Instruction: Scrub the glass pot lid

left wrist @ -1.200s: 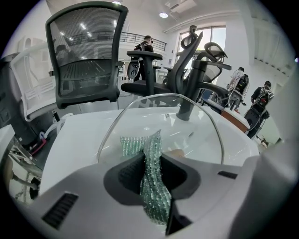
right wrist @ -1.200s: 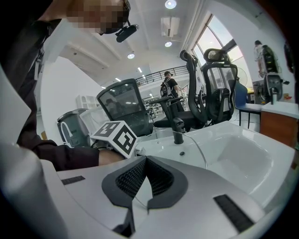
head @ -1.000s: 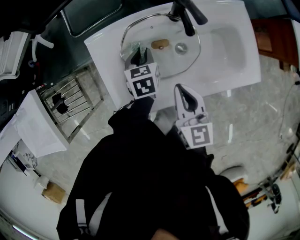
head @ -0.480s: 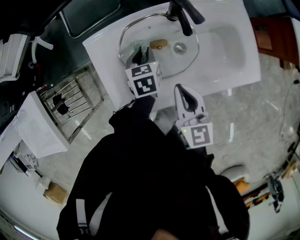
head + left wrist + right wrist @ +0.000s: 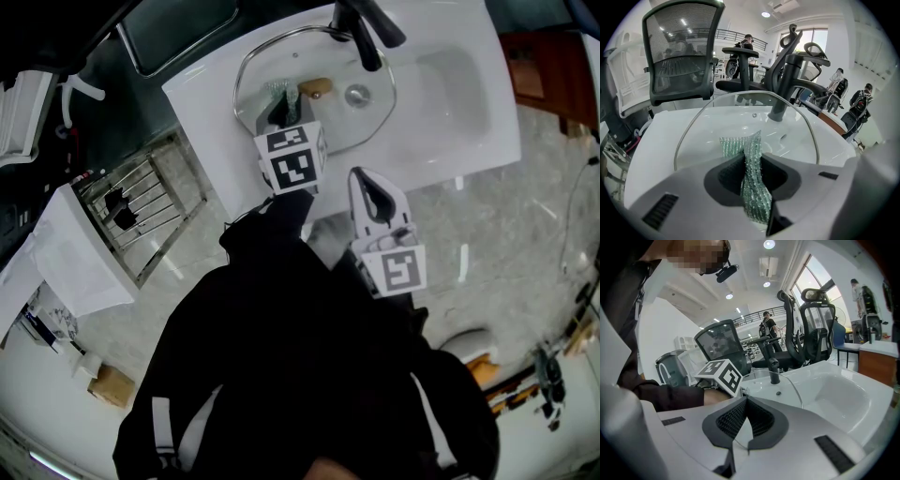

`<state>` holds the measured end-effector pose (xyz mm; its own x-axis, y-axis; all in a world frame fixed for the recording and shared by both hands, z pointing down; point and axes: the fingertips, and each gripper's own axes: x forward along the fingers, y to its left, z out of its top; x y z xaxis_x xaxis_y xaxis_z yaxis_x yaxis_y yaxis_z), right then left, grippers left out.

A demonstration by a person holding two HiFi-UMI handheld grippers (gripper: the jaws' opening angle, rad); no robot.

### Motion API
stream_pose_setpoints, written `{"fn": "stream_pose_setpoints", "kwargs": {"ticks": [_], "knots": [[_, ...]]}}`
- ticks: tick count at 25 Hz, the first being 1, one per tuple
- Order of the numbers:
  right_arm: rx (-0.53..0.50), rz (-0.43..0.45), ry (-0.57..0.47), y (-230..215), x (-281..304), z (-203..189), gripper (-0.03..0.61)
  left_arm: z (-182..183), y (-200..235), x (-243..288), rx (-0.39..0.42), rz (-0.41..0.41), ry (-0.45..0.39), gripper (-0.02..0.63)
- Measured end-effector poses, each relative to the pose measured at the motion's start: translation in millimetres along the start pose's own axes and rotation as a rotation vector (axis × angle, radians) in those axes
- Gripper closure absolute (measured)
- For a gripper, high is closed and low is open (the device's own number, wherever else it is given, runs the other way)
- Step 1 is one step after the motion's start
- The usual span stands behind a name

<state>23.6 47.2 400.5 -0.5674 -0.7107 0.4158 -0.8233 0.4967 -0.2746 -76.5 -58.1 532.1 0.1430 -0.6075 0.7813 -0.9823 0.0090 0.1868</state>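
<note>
The glass pot lid (image 5: 337, 117), clear with a metal rim, lies over the white sink top (image 5: 206, 103) against the black faucet (image 5: 361, 28). My left gripper (image 5: 278, 108) is shut on a green scrub cloth (image 5: 275, 92) and holds it against the glass. In the left gripper view the cloth (image 5: 750, 159) hangs between the jaws, and the lid's rim (image 5: 693, 124) arches ahead. My right gripper (image 5: 361, 176) is shut on the lid's near edge. In the right gripper view, the thin glass edge (image 5: 740, 427) runs between the jaws.
The sink basin (image 5: 459, 94) lies to the right of the lid. A small brown object (image 5: 316, 87) and a metal drain (image 5: 356, 94) show through the glass. A wire rack (image 5: 141, 206) stands to the left. Office chairs (image 5: 682, 61) and several people are behind the sink.
My left gripper and the cloth have moved slightly farther across the lid. The right gripper has kept its hold.
</note>
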Motion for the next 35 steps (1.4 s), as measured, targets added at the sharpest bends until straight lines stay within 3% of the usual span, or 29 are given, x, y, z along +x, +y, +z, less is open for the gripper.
{"fn": "stream_pose_setpoints", "kwargs": {"ticks": [35], "knots": [[0.026, -0.016, -0.002, -14.5, -3.9, -3.0, 0.577, 4.7, -39.7, 15.0, 0.032, -0.055, 0.015, 0.534]]}}
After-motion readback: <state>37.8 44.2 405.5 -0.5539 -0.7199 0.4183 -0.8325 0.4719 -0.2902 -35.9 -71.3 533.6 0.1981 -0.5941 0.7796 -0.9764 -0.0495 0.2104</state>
